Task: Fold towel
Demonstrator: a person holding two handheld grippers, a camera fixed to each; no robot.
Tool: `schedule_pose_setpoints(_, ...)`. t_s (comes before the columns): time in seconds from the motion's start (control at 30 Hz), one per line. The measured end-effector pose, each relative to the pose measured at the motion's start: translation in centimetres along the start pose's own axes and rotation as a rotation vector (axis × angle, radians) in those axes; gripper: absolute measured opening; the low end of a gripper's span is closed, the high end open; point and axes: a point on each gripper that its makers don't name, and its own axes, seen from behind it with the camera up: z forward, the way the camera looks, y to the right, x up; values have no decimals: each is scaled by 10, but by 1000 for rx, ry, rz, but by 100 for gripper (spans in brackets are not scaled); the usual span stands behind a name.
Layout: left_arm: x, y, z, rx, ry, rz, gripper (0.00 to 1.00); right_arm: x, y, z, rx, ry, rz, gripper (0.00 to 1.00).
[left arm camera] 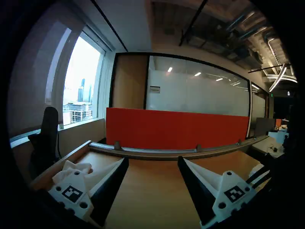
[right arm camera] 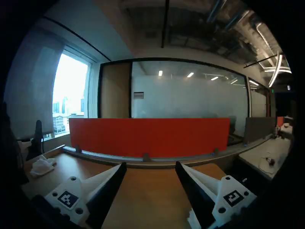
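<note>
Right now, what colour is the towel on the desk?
The towel is white; it shows best in the left gripper view.

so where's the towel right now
The towel lies crumpled on the wooden desk's left end near the window, just past the left tool's left-hand finger in the left gripper view.

Nothing here can be read as words, numbers or a brand. Each white finger of the left gripper (left arm camera: 151,159) carries a square black-and-white code marker (left arm camera: 71,192), and so does each finger of the right gripper (right arm camera: 150,164). These are block patterns, not letters. A small grey plate (left arm camera: 154,89) on the far partition is too small to make out.
</note>
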Motion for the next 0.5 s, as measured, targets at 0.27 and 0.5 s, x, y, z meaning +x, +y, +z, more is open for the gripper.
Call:
schedule_pose_setpoints(0.27,3,2,0,7,23,-11,95,3,-10,2,20,-2,7,99)
schedule_pose_setpoints(0.5,5,7,-4,1,38,-3,95,3,-16,5,36,-14,24,99)
